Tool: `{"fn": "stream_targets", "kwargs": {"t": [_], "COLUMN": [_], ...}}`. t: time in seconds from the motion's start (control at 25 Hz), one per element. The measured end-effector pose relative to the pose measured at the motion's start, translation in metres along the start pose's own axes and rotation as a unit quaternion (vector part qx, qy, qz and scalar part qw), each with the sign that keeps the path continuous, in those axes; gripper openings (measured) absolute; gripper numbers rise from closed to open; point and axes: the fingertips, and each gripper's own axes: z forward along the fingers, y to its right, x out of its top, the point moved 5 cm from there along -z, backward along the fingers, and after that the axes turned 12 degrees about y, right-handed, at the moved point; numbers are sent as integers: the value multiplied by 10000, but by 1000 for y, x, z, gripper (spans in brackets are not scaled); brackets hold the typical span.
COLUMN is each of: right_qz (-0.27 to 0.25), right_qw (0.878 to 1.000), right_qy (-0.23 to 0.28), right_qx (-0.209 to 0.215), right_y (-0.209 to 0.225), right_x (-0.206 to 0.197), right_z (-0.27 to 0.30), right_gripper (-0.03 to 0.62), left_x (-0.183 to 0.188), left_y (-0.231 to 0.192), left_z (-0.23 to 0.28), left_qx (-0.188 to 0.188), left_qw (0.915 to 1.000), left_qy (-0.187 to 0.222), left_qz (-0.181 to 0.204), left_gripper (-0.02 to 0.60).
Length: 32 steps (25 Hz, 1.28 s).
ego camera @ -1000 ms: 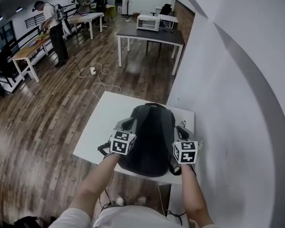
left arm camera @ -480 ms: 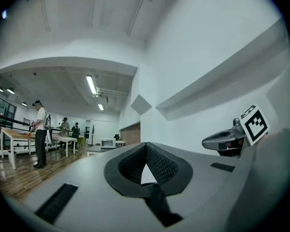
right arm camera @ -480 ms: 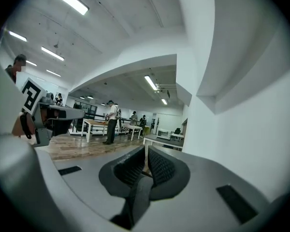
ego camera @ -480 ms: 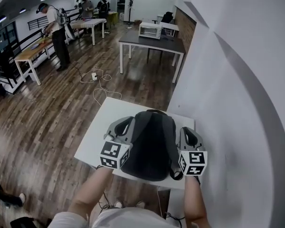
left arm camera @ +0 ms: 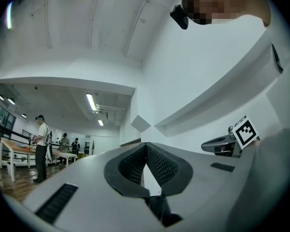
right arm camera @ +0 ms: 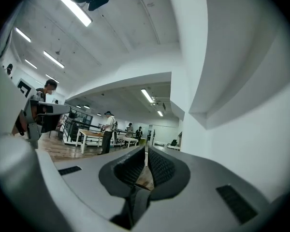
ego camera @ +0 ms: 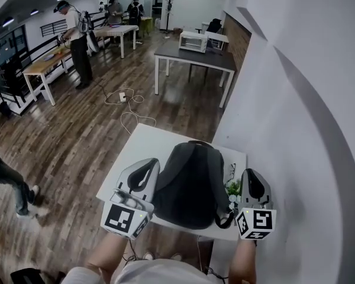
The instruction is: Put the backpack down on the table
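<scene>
Both claws are off the backpack (ego camera: 189,185) now. A second ago they sat on its two sides; since then they have lifted and drawn back toward me. The left claw (ego camera: 145,168) hangs over the tabletop's (ego camera: 139,149) near-left part, just beside the bag's left flank, with a gap between them. The right claw (ego camera: 252,177) hovers by the near-right corner, close to the wall (ego camera: 307,129), also clear of the bag.

In the left gripper view the left claw is clenched, pads together with nothing between them, looking out over the room and not at the bag. The right gripper view shows the same: clenched and empty.

The backpack lies flat on the tabletop, its top handle toward the far edge and its lower end at the near edge. One strap loop (ego camera: 225,220) lies at the near-right side. It sits right of the middle and looks settled, not tipping.

I judge the putting-down done: the bag rests on its own and neither claw holds it. All that seems left is to pull away without snagging that strap.
</scene>
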Motion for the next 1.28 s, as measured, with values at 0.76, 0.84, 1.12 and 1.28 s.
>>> {"fn": "stream_targets", "kwargs": {"t": [0.76,0.84,1.12,1.28], "right_qz": [-158,-195,-286,-291], "right_qw": [9991,9989,9988,9989], "right_qy": [346,354,338,322], "right_qx": [195,229,197,150], "right_y": [-26,-27,-23,-19], "right_x": [34,35,38,33], "right_z": [-44,-44,-46,-47], "right_gripper": [46,46,46,46], "left_x": [21,18,13,3], "left_y": [-19,-18,-13,-8], "left_z": [-66,-64,-56,-51], "left_qx": [473,436,336,278], "left_qw": [9988,9990,9993,9992], "left_qy": [-99,-117,-92,-137], "left_qz": [2,-28,-161,-261], "left_gripper": [17,18,17,17]}}
